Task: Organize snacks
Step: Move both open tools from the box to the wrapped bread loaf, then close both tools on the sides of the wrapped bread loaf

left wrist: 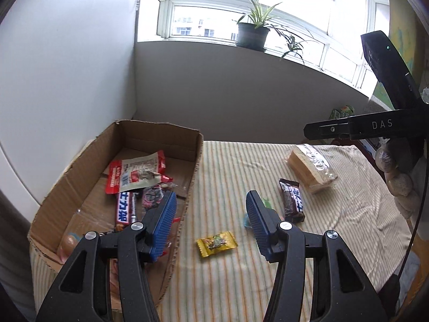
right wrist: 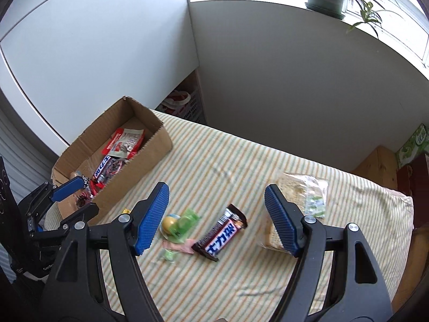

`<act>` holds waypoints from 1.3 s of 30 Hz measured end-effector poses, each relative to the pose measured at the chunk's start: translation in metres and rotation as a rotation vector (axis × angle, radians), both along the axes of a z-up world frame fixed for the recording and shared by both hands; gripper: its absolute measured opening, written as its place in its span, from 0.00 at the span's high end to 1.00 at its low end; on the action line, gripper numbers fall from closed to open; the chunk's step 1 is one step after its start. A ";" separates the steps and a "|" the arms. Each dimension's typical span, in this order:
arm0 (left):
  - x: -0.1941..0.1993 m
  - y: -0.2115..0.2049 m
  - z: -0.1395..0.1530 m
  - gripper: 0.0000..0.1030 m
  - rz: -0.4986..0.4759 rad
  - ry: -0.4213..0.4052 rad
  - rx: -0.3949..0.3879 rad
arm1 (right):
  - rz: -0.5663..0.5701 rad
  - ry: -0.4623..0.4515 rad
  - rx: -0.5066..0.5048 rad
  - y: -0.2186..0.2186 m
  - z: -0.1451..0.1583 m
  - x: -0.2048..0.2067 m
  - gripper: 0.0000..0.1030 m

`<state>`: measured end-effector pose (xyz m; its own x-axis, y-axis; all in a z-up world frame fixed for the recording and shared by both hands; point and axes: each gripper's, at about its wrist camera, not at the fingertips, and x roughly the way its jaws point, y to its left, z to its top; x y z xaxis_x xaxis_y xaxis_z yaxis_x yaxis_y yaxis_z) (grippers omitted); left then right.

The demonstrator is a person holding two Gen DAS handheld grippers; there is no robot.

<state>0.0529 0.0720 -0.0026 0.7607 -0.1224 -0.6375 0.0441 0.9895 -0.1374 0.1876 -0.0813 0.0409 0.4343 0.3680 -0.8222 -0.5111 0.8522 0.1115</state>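
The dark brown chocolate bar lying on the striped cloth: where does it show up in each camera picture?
Left wrist view: the dark brown chocolate bar lies right of centre, just beyond the right blue finger.
Right wrist view: the bar lies at lower centre, between the two fingers.
Shared landmark: the open brown cardboard box, left of the bar in both.

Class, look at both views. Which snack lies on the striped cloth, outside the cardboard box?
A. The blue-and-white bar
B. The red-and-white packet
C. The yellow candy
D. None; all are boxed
C: the yellow candy lies on the striped cloth, right of the box; the red-and-white packet and blue-and-white bar are inside the box.
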 end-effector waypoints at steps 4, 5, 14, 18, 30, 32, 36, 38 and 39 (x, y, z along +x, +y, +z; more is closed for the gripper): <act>0.015 -0.026 -0.004 0.48 -0.057 0.033 -0.009 | -0.055 0.027 -0.005 -0.036 -0.012 0.010 0.20; 0.018 -0.033 -0.004 0.47 -0.072 0.039 -0.015 | -0.065 0.031 -0.009 -0.043 -0.015 0.013 0.19; 0.057 -0.083 -0.009 0.42 -0.190 0.100 -0.063 | -0.143 0.135 0.053 -0.102 -0.052 0.050 0.19; 0.075 -0.106 -0.014 0.35 -0.245 0.128 -0.089 | -0.159 0.183 0.095 -0.118 -0.069 0.061 0.19; 0.116 -0.156 -0.047 0.32 -0.334 0.237 -0.085 | -0.114 0.288 0.183 -0.131 -0.104 0.079 0.20; 0.120 -0.160 -0.051 0.32 -0.336 0.242 -0.081 | -0.103 0.295 0.191 -0.129 -0.107 0.079 0.20; 0.124 -0.164 -0.054 0.34 -0.351 0.234 -0.082 | -0.084 0.335 0.230 -0.128 -0.111 0.078 0.34; 0.125 -0.165 -0.056 0.38 -0.364 0.234 -0.087 | -0.083 0.331 0.228 -0.127 -0.110 0.076 0.36; 0.126 -0.166 -0.056 0.41 -0.372 0.235 -0.093 | -0.082 0.329 0.224 -0.126 -0.110 0.075 0.39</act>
